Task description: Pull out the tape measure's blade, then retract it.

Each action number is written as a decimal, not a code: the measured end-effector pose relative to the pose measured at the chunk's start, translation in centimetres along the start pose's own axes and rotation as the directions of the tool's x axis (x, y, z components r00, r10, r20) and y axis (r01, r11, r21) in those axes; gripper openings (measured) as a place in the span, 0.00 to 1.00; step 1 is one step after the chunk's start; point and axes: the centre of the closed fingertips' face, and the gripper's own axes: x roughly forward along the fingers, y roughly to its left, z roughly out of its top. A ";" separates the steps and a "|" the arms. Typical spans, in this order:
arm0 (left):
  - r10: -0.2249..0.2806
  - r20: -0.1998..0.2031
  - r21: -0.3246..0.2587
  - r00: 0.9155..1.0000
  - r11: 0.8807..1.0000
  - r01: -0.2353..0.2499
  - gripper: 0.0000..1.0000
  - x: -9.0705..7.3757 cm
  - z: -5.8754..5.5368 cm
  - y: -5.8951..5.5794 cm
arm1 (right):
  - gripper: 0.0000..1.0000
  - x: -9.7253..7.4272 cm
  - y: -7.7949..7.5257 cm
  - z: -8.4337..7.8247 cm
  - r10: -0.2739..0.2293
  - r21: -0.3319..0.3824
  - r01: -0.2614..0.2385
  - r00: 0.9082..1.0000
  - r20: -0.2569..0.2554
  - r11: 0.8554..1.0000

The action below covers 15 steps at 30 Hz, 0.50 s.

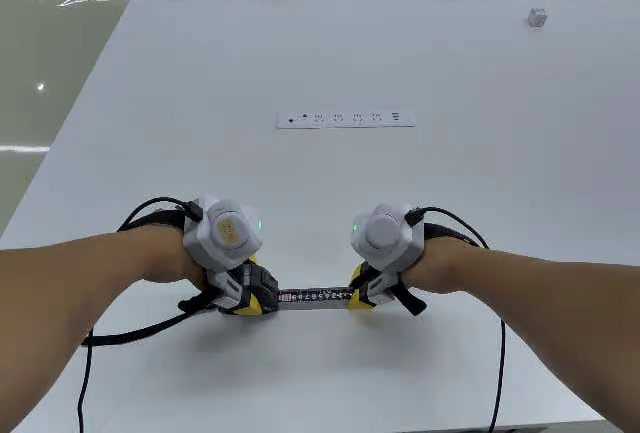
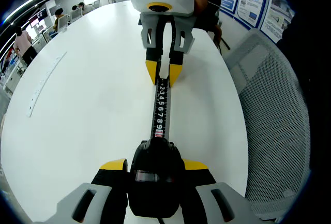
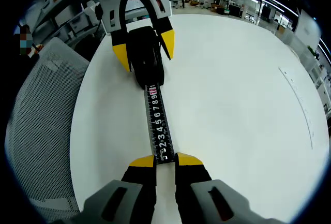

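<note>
A black tape measure case (image 2: 155, 175) sits between the yellow-tipped fingers of my left gripper (image 2: 154, 164), which is shut on it. In the head view this left gripper (image 1: 250, 301) rests low on the white table near its front edge. A short length of blade (image 1: 313, 297) with printed numbers runs from the case to my right gripper (image 1: 358, 298). In the right gripper view, that right gripper (image 3: 165, 159) is shut on the end of the blade (image 3: 158, 123), and the case (image 3: 146, 53) lies straight ahead. The blade (image 2: 160, 109) lies flat on the table.
A white power strip (image 1: 345, 119) lies across the middle of the white table (image 1: 400, 63). A small grey cube (image 1: 537, 18) sits at the far right. Black cables (image 1: 140, 218) trail from both grippers. A mesh chair (image 3: 41, 125) stands beside the table edge.
</note>
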 end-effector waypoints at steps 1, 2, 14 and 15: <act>0.000 0.000 0.000 1.000 1.000 0.000 0.36 0.0 0.0 0.0 | 0.12 0.0 0.0 0.0 0.000 0.000 0.000 1.000 0.001 1.000; 0.000 0.000 0.000 1.000 1.000 0.000 0.36 0.0 0.0 0.0 | 0.12 -0.1 0.0 -0.1 0.000 0.001 0.000 1.000 0.000 1.000; 0.002 0.000 -0.003 1.000 1.000 -0.002 0.36 0.0 0.1 0.0 | 0.12 -0.7 -0.1 -0.6 -0.003 0.005 0.003 1.000 0.003 1.000; 0.003 0.000 -0.003 1.000 1.000 -0.003 0.36 0.0 0.1 0.0 | 0.12 -0.8 -0.1 -0.7 -0.004 0.006 0.004 1.000 0.002 1.000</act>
